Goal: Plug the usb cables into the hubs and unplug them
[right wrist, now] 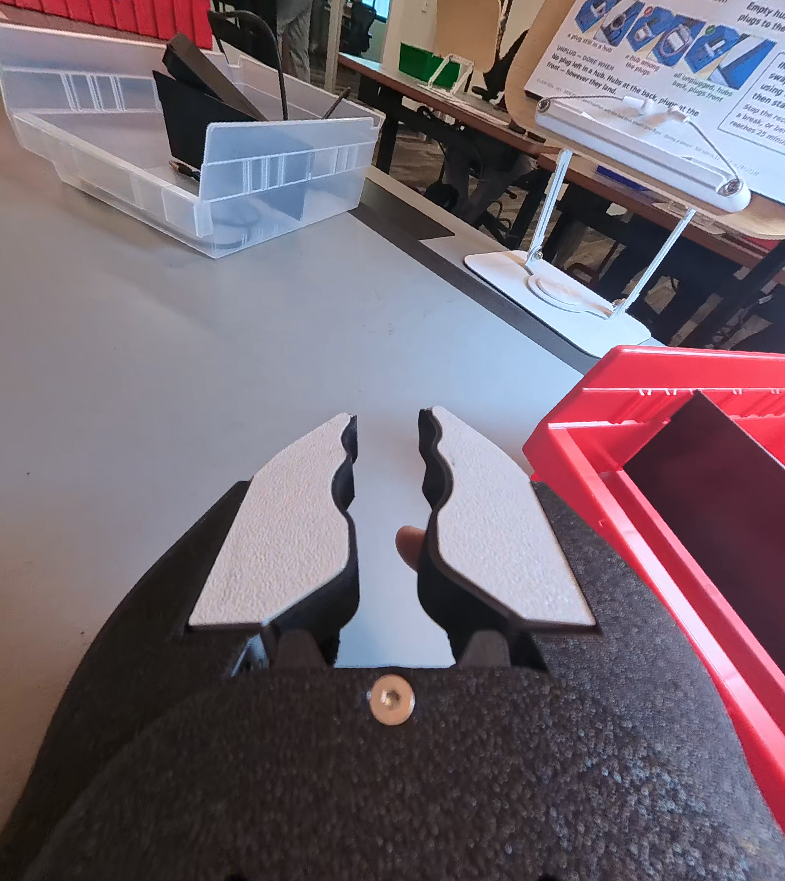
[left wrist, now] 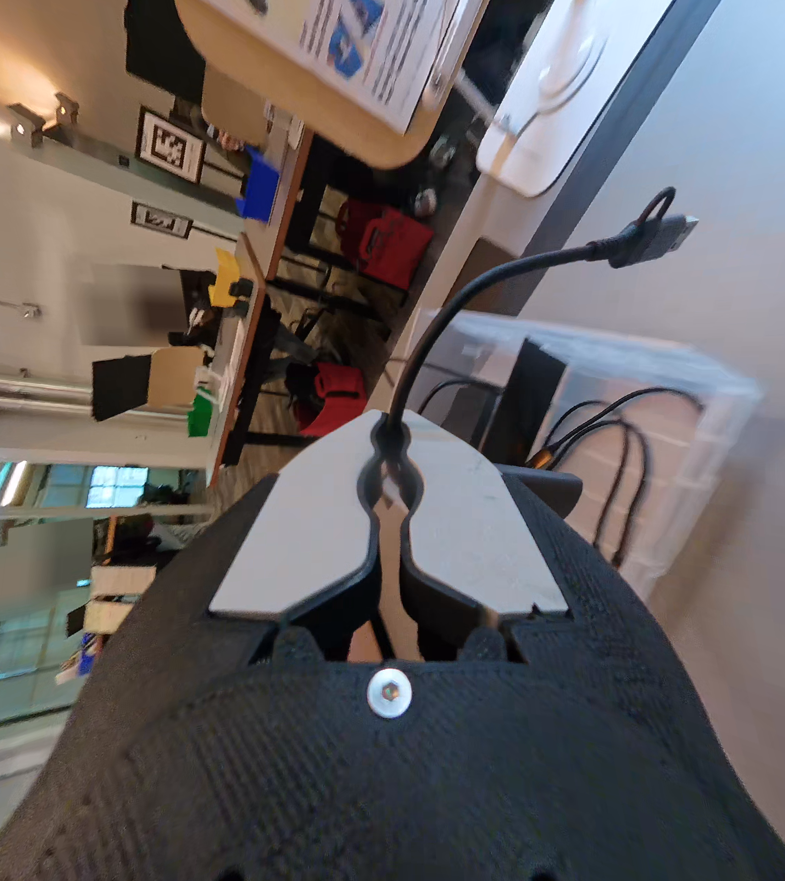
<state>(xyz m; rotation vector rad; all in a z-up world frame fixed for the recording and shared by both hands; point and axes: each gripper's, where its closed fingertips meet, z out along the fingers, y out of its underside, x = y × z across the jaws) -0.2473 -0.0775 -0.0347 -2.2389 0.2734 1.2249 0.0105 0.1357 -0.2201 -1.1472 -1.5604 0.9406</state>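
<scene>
My left gripper (left wrist: 388, 429) is shut on a black USB cable (left wrist: 433, 329). The cable arcs up out of the fingertips and ends in a USB plug (left wrist: 657, 236) that hangs free in the air, rolled view. Behind it stands a clear plastic bin (left wrist: 657, 429) with several black cables and a black divider in it. My right gripper (right wrist: 386, 419) is open and empty, low over the grey table (right wrist: 190, 357). The clear bin (right wrist: 180, 138) also shows in the right wrist view at the far left. No hub shows plainly.
A red bin (right wrist: 695, 524) with a dark divider stands close on the right of my right gripper. A white stand (right wrist: 566, 295) holding an instruction sheet (right wrist: 714, 90) sits at the table's far edge. Other tables, chairs and red bags lie beyond. Spacing between my two grippers at the tips: around 40 cm.
</scene>
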